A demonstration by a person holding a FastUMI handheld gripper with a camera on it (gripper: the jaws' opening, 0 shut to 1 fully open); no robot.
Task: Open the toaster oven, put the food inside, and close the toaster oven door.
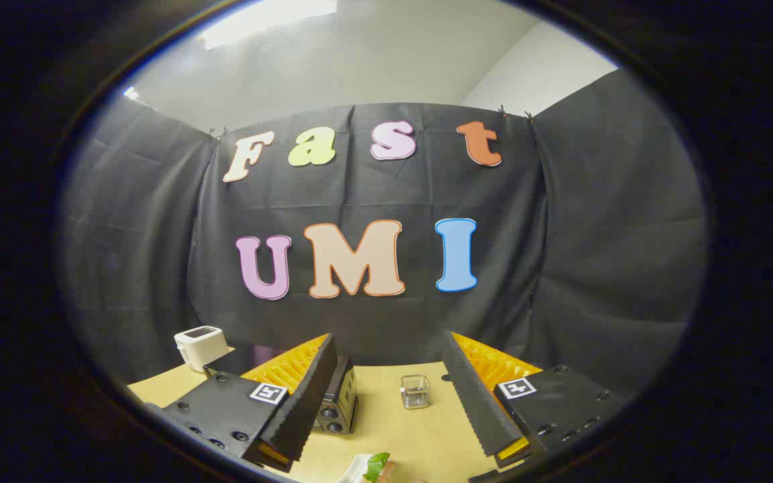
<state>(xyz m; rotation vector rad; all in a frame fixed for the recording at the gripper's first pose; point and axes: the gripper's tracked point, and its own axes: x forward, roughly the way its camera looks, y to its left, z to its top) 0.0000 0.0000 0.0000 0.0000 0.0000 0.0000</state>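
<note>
The worktop looks like smooth, pale wood with a matt finish, and the booth wall behind it is matt, creased cloth. The toaster oven has a dark casing with a slight metallic sheen, the small cup is clear and glossy like glass or plastic, and the toaster is smooth plastic. The tongs, spread wide apart over the worktop, carry ribbed, matt pads.

Hand-held gripper, fingers spread wide apart, gripping nothing
</note>
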